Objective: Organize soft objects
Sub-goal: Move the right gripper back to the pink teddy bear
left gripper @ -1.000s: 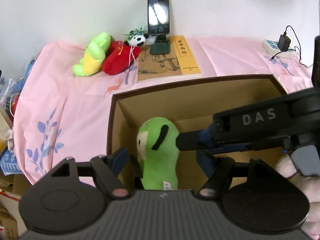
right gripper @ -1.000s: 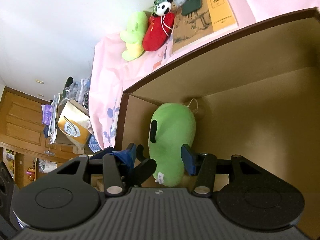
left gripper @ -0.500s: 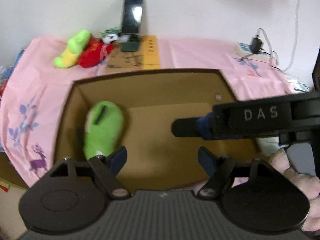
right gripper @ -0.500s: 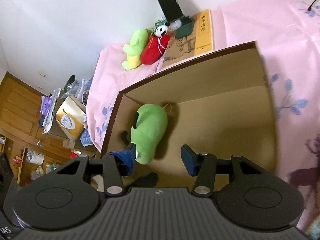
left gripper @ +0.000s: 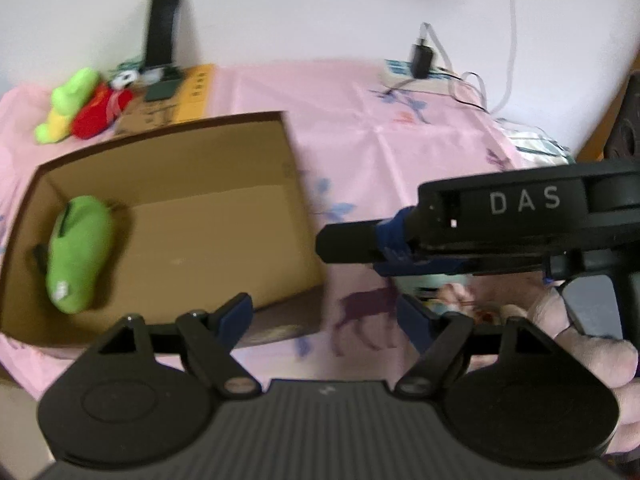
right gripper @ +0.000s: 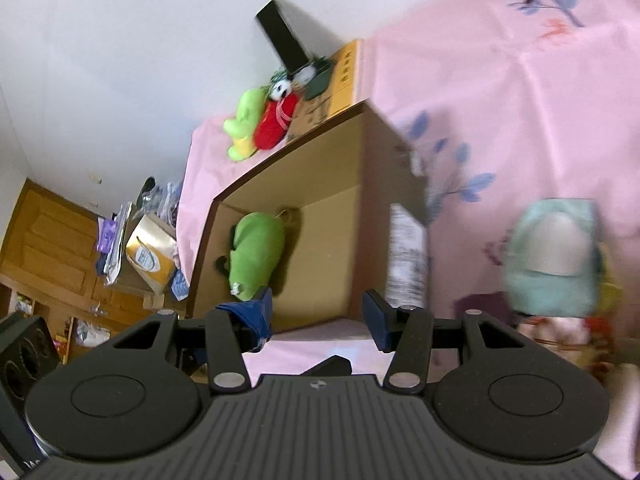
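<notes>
While one green plush (left gripper: pixel 78 254) lies lengthwise in the box (left gripper: pixel 224 216), the mint toy (right gripper: pixel 552 258) sits rightward (blurred) — nearest the right gripper (right gripper: pixel 318 314); both it and the left gripper (left gripper: pixel 324 322) gape empty

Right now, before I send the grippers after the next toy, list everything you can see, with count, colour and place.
green plush toy: 1, green with black marks, lying in the box at its left end
cardboard box: 1, brown, open, on the pink cloth
green-and-yellow plush: 1, far left corner, touching the red plush
red plush: 1, beside it
panda plush: 1, black and white, small, at the red plush's top
book: 1, tan and orange, behind the box
phone on stand: 1, black, by the wall
power strip with charger: 1, far right
pale teal object: 1, right of the box, blurred
pink cloth: 1, floral
left gripper: open, empty
right gripper: open, empty
</notes>
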### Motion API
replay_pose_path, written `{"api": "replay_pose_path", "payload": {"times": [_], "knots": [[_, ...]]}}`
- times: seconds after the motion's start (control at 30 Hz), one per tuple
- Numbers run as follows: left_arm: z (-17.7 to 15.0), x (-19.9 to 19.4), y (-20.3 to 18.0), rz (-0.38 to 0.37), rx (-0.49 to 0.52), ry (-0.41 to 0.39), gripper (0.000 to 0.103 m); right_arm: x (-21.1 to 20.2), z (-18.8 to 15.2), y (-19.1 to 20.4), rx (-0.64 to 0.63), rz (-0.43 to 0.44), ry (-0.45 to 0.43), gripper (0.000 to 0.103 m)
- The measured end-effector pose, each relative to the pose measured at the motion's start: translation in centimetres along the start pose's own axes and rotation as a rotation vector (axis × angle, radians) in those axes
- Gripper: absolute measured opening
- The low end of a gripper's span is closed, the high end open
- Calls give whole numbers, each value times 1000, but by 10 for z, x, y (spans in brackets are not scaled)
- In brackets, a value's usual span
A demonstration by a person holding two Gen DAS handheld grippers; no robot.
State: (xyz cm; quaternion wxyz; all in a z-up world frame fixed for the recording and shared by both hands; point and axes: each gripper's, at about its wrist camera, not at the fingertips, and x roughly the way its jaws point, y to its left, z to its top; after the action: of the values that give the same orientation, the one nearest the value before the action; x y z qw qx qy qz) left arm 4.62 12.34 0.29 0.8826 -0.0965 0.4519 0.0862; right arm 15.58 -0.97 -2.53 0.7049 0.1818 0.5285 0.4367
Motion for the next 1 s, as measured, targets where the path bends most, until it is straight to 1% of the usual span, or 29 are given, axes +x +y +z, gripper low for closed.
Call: {"api": "replay_pose_path", "payload": {"times": [0.13, 0.3, 0.4, 0.5, 0.57, 0.63, 0.7, 0.77, 0.83, 0.9, 1.0], "knots": [[3, 11, -35, -40, 38, 11, 81, -30, -1, -28, 33, -21, -36, 36], [8, 28, -74, -121, 69, 16, 82, -72, 0, -72, 105, -56, -95, 36], [12, 43, -88, -156, 68, 29, 82, -89, 3, -94, 148, -76, -124, 36], [17, 61, -94, -133, 56, 44, 81, -96, 5, -109, 180, -68, -130, 35], [21, 71, -92, -126, 28, 60, 81, -96, 6, -114, 186, -69, -129, 35], [25, 78, -89, -128, 0, 76, 81, -95, 9, -117, 178, -82, -132, 35], [28, 81, -90, -129, -7, 76, 80, -96, 12, -120, 165, -106, -143, 35], [28, 80, -95, -156, 5, 71, 81, -102, 13, -125, 146, -122, -155, 35], [28, 77, -105, -204, 42, 59, 83, -111, 12, -132, 147, -134, -169, 35], [25, 76, -119, -249, 89, 54, 85, -121, 10, -143, 170, -139, -183, 35], [22, 82, -138, -299, 139, 80, 86, -130, 5, -164, 231, -141, -173, 34]]}}
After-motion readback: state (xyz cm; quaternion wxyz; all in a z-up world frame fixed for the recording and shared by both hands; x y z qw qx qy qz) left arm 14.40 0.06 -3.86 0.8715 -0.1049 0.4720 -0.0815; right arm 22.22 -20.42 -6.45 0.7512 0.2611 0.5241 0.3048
